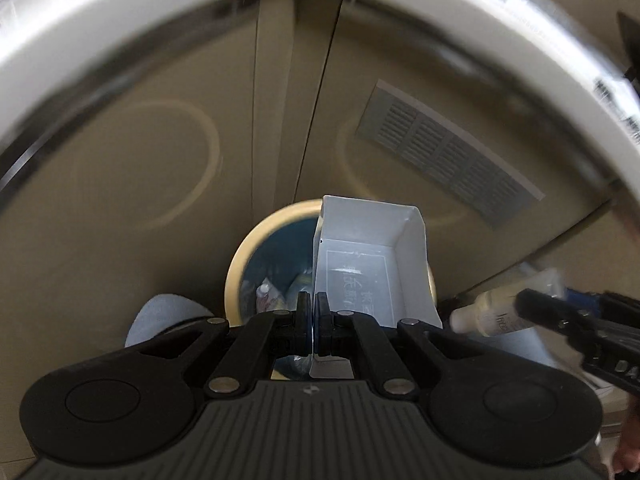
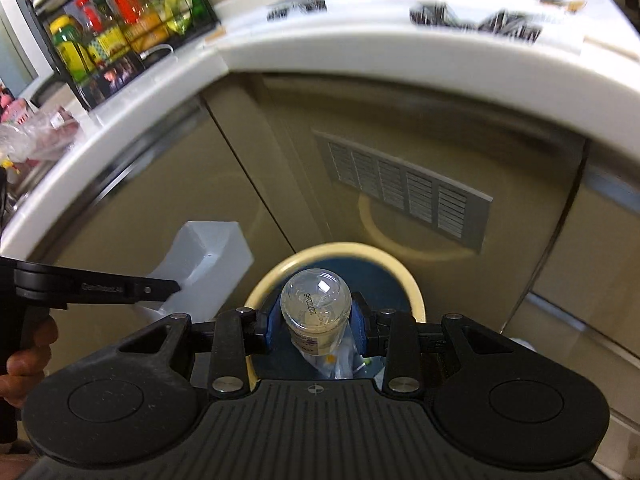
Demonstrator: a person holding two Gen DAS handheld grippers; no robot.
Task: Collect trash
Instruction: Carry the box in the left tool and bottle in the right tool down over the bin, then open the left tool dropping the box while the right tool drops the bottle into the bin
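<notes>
My left gripper [image 1: 313, 308] is shut on one wall of an open white paper box [image 1: 368, 268] and holds it over a round trash bin [image 1: 256, 248] with a cream rim and a blue liner. Wrappers lie inside the bin. My right gripper [image 2: 316, 320] is shut on a small clear bottle [image 2: 316, 308] with a domed cap, held above the same bin [image 2: 400, 268]. The box also shows in the right wrist view [image 2: 208, 264], at the left. The bottle and right gripper show at the right of the left wrist view [image 1: 492, 314].
Beige cabinet doors [image 2: 160, 208] with a grey vent grille [image 2: 404, 190] stand behind the bin, under a white countertop edge [image 2: 360, 56]. A black rack of bottles [image 2: 120, 28] stands on the counter at upper left. Dark clips [image 2: 472, 20] lie on the counter.
</notes>
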